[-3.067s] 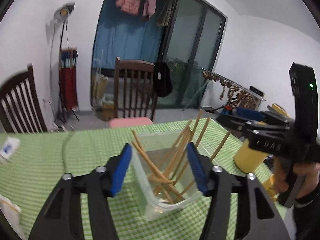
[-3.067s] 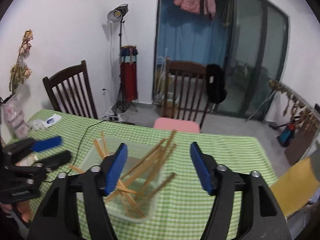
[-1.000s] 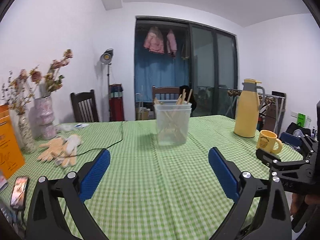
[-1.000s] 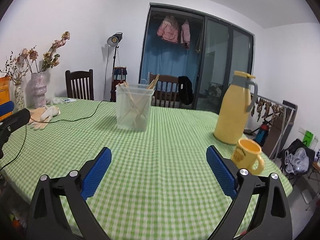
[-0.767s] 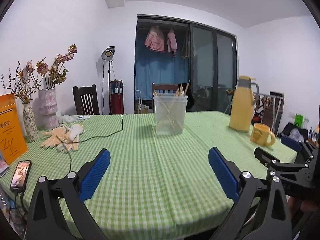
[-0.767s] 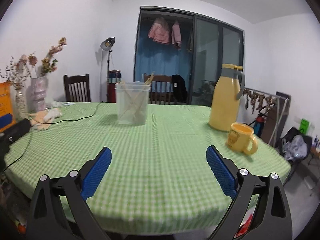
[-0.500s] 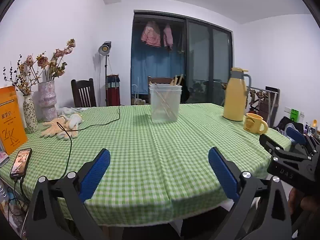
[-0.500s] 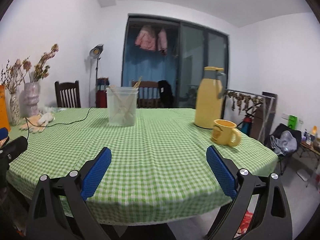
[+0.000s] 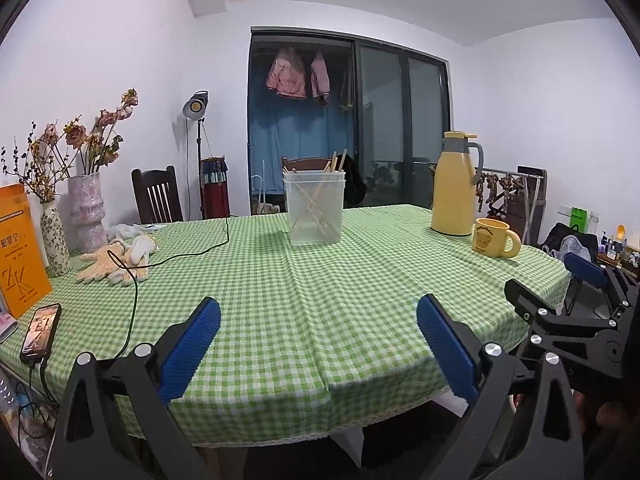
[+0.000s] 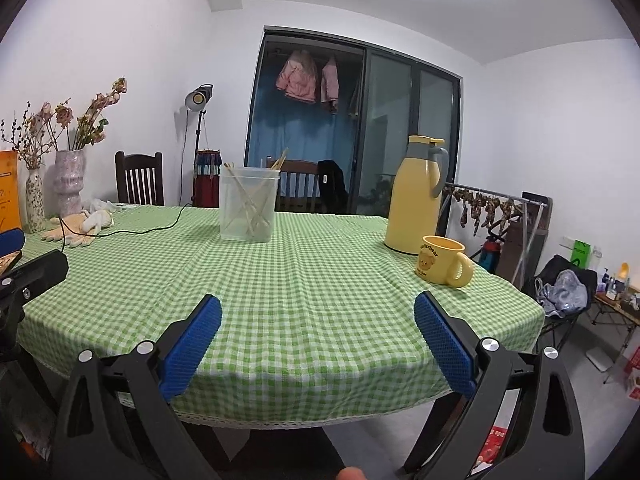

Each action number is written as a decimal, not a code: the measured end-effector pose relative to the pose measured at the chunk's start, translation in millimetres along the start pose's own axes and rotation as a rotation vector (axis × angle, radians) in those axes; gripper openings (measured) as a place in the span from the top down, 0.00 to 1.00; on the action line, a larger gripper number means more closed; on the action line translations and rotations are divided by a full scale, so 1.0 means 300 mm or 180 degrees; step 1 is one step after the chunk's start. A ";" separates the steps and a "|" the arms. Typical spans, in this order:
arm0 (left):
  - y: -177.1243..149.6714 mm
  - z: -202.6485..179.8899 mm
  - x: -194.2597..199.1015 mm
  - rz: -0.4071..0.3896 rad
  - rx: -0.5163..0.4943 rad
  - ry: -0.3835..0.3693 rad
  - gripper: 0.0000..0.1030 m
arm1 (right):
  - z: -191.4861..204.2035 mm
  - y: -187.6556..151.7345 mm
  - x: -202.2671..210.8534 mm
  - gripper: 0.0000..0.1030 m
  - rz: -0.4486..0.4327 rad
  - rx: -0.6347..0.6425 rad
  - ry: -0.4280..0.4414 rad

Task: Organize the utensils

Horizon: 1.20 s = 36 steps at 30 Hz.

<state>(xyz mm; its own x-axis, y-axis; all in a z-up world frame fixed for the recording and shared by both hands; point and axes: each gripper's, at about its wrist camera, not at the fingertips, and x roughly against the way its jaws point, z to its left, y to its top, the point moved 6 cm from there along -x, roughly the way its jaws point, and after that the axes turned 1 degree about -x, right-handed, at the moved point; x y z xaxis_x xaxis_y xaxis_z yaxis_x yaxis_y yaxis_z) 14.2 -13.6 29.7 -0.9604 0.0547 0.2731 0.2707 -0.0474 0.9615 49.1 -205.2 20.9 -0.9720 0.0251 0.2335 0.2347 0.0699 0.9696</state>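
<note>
Chopsticks [image 9: 318, 204] criss-crossed, leaning in clear upright tub [image 9: 314, 216], left tongs [image 9: 318, 344] and right tongs [image 10: 316, 340] both spread wide, empty

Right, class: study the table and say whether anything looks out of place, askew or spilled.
Nothing is spilled. The chopsticks sit in the clear container but lean crisscross, not aligned. Work gloves lie in a loose heap near the vases, with a black cable trailing over them. Both grippers are open and empty.
</note>
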 end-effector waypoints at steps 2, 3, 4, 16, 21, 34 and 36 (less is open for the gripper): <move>0.000 0.001 -0.001 0.0002 0.0016 0.0003 0.07 | -0.002 -0.001 -0.002 0.10 0.0016 -0.0012 -0.0022; -0.001 0.002 -0.001 0.0006 0.0027 0.0007 0.07 | -0.001 -0.001 -0.006 0.10 0.0034 -0.0008 -0.0032; 0.000 0.003 -0.001 0.0003 0.0034 0.0008 0.07 | 0.000 -0.002 -0.007 0.10 0.0044 -0.0007 -0.0042; -0.004 -0.002 -0.009 0.0032 0.0041 -0.0023 0.07 | 0.004 -0.004 -0.003 0.08 0.0035 0.0018 -0.0075; -0.001 -0.006 -0.008 0.0028 0.0035 -0.0027 0.07 | 0.010 -0.005 -0.005 0.08 0.0045 0.0070 -0.0098; 0.001 -0.004 -0.007 0.0016 0.0024 -0.0025 0.07 | 0.010 0.001 -0.004 0.08 0.0044 0.0063 -0.0109; 0.001 -0.004 -0.006 0.0009 0.0017 -0.0025 0.07 | 0.007 0.002 -0.003 0.08 0.0036 0.0045 -0.0112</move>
<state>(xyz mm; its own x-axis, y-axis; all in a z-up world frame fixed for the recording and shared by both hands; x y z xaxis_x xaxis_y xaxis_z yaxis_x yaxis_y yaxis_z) 16.0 -15.0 29.4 -0.9591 0.0623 0.2761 0.2739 -0.0423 0.9608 50.0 -203.1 21.2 -0.9685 0.0611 0.2415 0.2461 0.0836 0.9656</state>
